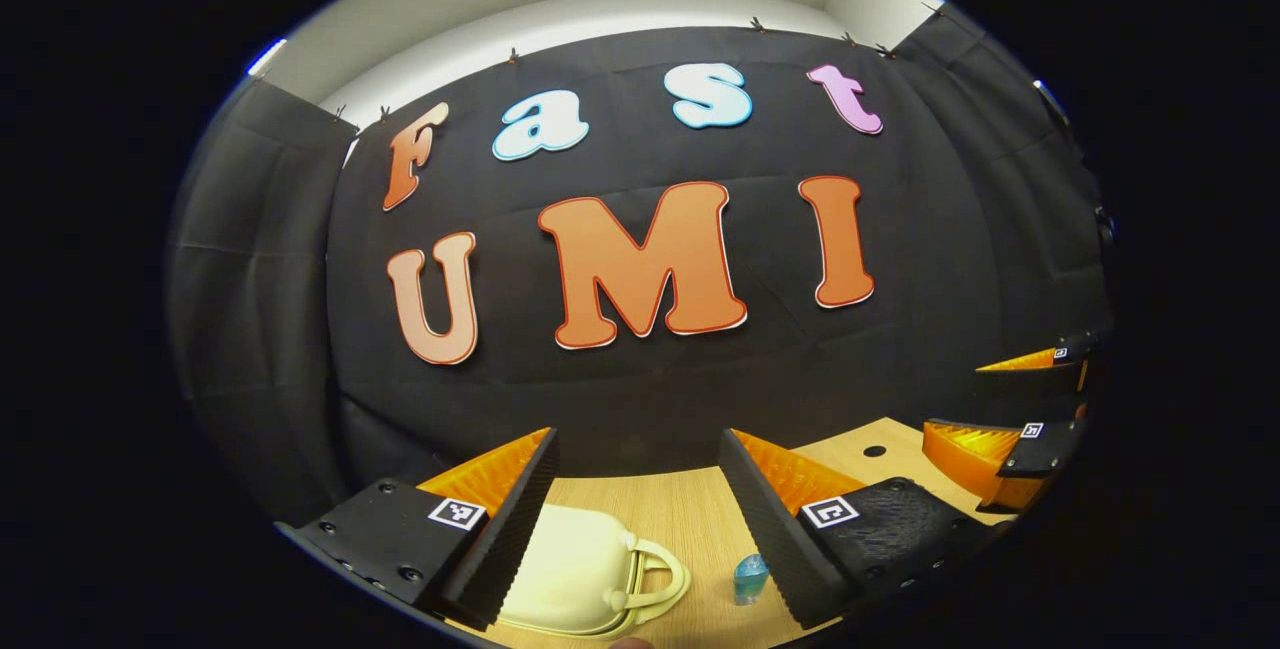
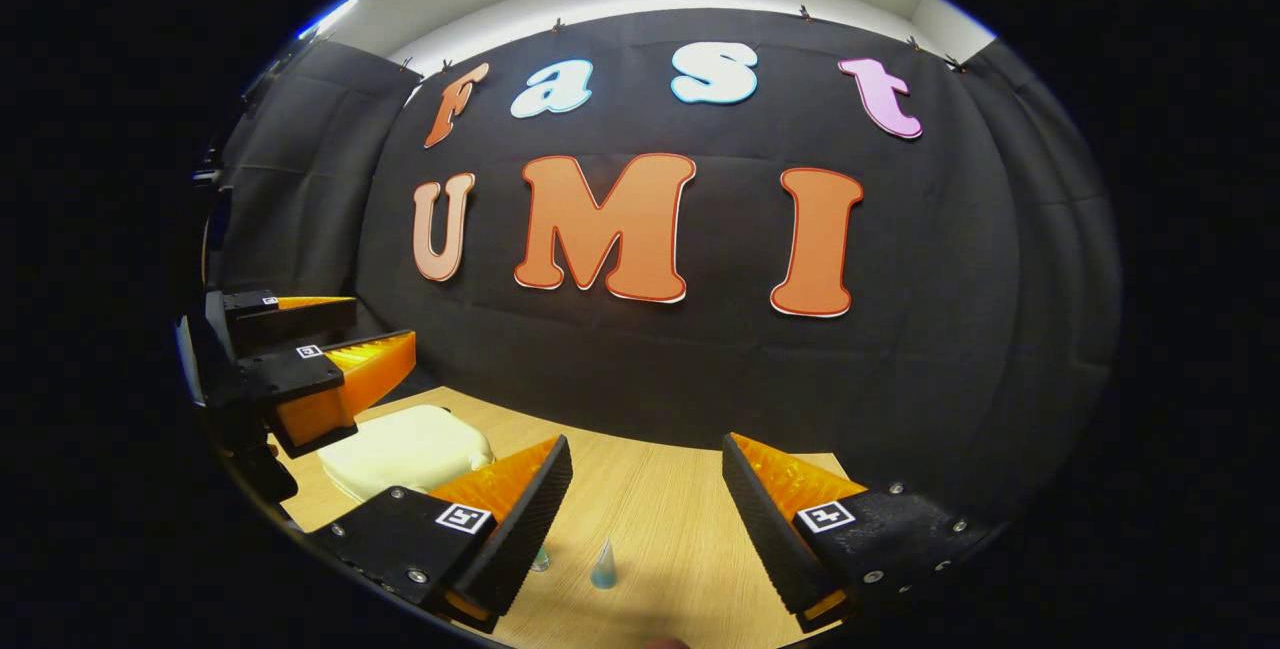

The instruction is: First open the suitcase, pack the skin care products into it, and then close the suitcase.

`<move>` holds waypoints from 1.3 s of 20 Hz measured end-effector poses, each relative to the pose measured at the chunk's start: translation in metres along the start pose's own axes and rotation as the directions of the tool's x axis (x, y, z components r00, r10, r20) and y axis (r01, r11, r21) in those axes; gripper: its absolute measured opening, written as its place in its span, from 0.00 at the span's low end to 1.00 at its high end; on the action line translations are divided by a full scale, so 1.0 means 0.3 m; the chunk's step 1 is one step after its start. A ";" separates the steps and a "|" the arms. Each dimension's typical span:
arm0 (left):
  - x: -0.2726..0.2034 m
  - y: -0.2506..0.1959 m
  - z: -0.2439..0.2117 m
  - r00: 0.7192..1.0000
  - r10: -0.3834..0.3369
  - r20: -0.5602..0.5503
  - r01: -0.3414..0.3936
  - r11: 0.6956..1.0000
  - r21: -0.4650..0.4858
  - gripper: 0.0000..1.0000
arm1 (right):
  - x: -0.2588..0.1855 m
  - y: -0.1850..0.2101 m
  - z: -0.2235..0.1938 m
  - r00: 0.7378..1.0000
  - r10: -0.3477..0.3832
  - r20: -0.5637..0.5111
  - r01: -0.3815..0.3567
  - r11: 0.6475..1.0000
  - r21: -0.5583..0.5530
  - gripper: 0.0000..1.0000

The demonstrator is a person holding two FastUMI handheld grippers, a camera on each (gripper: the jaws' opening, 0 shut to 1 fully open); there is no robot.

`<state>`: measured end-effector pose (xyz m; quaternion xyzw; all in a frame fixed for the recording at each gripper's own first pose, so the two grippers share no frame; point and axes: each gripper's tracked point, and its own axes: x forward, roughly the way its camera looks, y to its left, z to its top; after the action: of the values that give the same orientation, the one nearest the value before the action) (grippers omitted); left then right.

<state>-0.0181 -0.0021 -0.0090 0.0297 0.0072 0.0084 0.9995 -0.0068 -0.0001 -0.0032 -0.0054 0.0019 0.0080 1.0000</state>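
Left gripper (image 1: 638,489) is wide open, holding nothing, hovering over the cream suitcase (image 1: 570,569), which lies closed on the wooden surface (image 1: 690,514) with its looped handle (image 1: 655,574) toward a small blue skin care bottle (image 1: 750,579) just beside it. The case looks like a rigid, smooth, light shell and will likely slide if pushed; I'd pin the base and lift at the lid edge by the handle. A tapered skin care tube (image 2: 604,566) stands near the case: small, light, tippy, so pinch it mid-body. Right gripper (image 2: 645,489) is also wide open and empty, above that tube.
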 end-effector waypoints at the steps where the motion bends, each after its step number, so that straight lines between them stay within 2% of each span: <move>1: 0.005 -0.004 -0.005 1.000 -0.002 -0.004 0.002 1.000 0.016 0.99 | -0.002 -0.004 0.000 1.000 0.000 -0.001 0.000 1.000 0.001 0.95; 6: 0.019 -0.018 -0.151 0.997 -0.018 -0.080 0.028 0.992 0.126 0.98 | -0.009 -0.045 -0.004 1.000 -0.024 -0.001 0.024 1.000 -0.008 0.95; 10: 0.048 -0.038 -0.290 0.989 -0.044 -0.143 0.079 0.965 0.250 0.98 | -0.018 -0.102 -0.016 0.999 -0.048 -0.009 0.048 0.999 -0.017 0.95; 16: 0.087 -0.070 -0.517 0.969 -0.075 -0.237 0.178 0.875 0.449 0.98 | -0.033 -0.218 -0.034 0.996 -0.088 -0.024 0.087 0.996 -0.034 0.95; 21: 0.105 -0.110 -0.695 0.937 -0.106 -0.331 0.278 0.802 0.529 0.98 | -0.037 -0.269 -0.070 0.995 -0.090 -0.053 0.088 0.995 -0.036 0.95; 26: 0.100 -0.124 -0.858 0.904 -0.146 -0.402 0.380 0.706 0.598 0.98 | -0.035 -0.290 -0.084 0.978 -0.194 -0.074 0.192 0.981 -0.033 0.95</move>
<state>0.0087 -0.0235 -0.2685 0.3796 0.1781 -0.1347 0.8978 -0.0161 -0.0875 -0.0275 -0.0189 0.0399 -0.0894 0.9950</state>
